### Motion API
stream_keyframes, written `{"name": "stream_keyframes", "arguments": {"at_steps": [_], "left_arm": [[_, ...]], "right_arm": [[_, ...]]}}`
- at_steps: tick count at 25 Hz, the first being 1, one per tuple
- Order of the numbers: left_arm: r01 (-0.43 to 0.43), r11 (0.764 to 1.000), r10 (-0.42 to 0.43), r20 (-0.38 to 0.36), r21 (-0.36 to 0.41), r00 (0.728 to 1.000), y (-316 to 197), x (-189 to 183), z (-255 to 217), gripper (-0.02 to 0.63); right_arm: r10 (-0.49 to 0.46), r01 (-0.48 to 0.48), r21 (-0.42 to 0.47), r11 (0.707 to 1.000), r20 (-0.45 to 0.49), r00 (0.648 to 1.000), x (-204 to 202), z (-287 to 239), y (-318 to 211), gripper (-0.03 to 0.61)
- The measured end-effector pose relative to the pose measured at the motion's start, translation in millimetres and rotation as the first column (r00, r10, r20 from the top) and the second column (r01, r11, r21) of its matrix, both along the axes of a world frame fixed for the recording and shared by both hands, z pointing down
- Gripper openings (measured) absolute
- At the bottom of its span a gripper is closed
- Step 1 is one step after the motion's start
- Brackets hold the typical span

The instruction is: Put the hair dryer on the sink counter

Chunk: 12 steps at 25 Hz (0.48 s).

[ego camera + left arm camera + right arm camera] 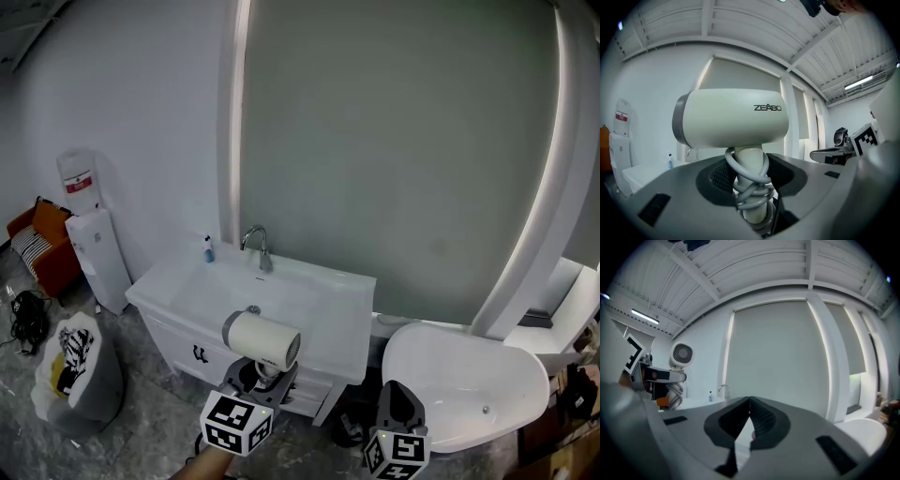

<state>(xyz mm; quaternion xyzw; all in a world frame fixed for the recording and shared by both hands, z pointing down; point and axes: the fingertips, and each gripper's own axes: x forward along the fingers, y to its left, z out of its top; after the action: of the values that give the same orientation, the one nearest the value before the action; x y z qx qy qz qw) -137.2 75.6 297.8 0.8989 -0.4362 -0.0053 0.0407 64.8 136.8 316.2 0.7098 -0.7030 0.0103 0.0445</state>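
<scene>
**A:** What is the left gripper (pixel 750 182) holding?

**B:** Its jaws are standing partway open and clamping the handle of a cream hair dryer (pixel 731 117). They are pressing over the grey cord (pixel 749 190) that is coiling round the handle. The barrel is sitting level just above the jaws.

**A:** Where is the sink counter?

**B:** The white sink counter (pixel 342 314) is lying ahead of and below that gripper. The dryer is being held in the air, apart from it.

**A:** And the right gripper?

**B:** The right gripper (pixel 749 404) is hovering to the left one's right, with its jaws pressing together on nothing.
</scene>
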Motion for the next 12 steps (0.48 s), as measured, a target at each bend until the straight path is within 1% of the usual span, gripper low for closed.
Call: {"name": "stream_keyframes", "arguments": {"at_steps": [7,10,12], "left_arm": [[0.002,1.0,-0.002,0.03,0.003,1.0,14.6,21.6,2.2,0.193],[0.012,1.0,-0.012,0.02,0.002,1.0,22.0,33.5,1.0,0.193],[0.02,1.0,-0.02,0.02,0.007,1.0,27.4,41.1,-0.6,0.193]], "right_arm": [[-0.026,0.026,-0.002,1.0,0.03,0.999,13.9,3.9,11.4,0.021],[-0.041,0.041,-0.003,0.999,0.039,0.998,25.8,6.2,17.9,0.021],[-0.049,0.049,-0.002,0.999,0.027,0.998,34.2,7.3,22.3,0.021]]}}
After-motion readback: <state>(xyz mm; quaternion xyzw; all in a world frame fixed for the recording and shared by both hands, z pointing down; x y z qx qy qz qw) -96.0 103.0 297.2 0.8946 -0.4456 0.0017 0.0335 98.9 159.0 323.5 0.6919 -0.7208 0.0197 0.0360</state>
